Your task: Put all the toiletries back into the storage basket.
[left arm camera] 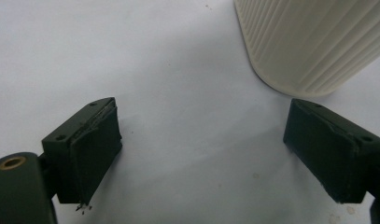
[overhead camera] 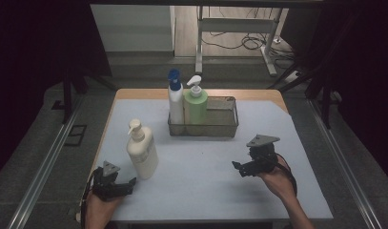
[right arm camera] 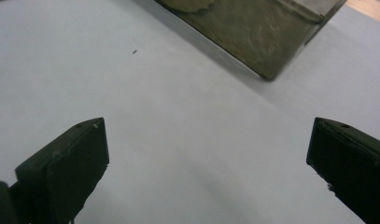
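While the left hand-held gripper (overhead camera: 127,183) gapes wide, the cream bottle (overhead camera: 142,151) stands just beside it

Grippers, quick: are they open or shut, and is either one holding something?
Left gripper: open, holding nothing; the cream bottle stands just ahead of it.
Right gripper: open, holding nothing, over the bare mat.
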The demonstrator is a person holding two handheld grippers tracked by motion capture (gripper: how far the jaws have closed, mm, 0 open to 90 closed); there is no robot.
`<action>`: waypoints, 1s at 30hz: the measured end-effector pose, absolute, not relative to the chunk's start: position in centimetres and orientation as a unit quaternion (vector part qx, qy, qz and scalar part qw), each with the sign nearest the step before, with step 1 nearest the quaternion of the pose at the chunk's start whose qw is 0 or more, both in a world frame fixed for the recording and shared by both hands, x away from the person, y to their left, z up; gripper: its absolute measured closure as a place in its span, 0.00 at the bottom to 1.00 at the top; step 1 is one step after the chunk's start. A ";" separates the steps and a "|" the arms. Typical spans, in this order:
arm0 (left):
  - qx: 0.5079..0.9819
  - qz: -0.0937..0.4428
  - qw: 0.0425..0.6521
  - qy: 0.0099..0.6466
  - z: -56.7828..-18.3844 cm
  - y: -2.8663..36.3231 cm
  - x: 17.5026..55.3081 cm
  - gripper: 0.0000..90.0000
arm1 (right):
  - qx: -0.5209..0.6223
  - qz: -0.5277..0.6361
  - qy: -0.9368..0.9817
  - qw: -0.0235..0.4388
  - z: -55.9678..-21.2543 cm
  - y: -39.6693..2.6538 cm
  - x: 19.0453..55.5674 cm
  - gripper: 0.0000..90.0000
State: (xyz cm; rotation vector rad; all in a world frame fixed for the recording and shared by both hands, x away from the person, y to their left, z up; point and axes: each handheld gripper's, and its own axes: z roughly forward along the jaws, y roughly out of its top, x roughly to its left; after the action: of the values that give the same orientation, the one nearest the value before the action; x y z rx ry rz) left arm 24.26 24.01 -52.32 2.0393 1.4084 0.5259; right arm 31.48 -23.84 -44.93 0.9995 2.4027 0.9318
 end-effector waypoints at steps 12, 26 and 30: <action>0.768 0.197 0.300 0.531 -52.3 24.0 24.3 0.12 | 0.395 0.328 0.838 0.185 -49.1 -26.1 30.1 0.00; 0.765 0.200 0.301 0.533 -51.9 24.4 24.4 0.24 | 0.420 0.331 0.828 0.165 -52.2 -27.5 30.0 0.00; 0.766 0.194 0.308 0.530 -51.8 24.4 24.8 0.35 | 0.421 0.333 0.827 0.166 -52.2 -27.5 30.0 0.00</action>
State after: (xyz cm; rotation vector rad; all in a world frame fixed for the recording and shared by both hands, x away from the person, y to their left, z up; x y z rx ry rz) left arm 24.81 24.42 -51.81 2.0242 1.4004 0.5136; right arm 30.02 -27.47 -52.23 1.1979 2.3558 0.9475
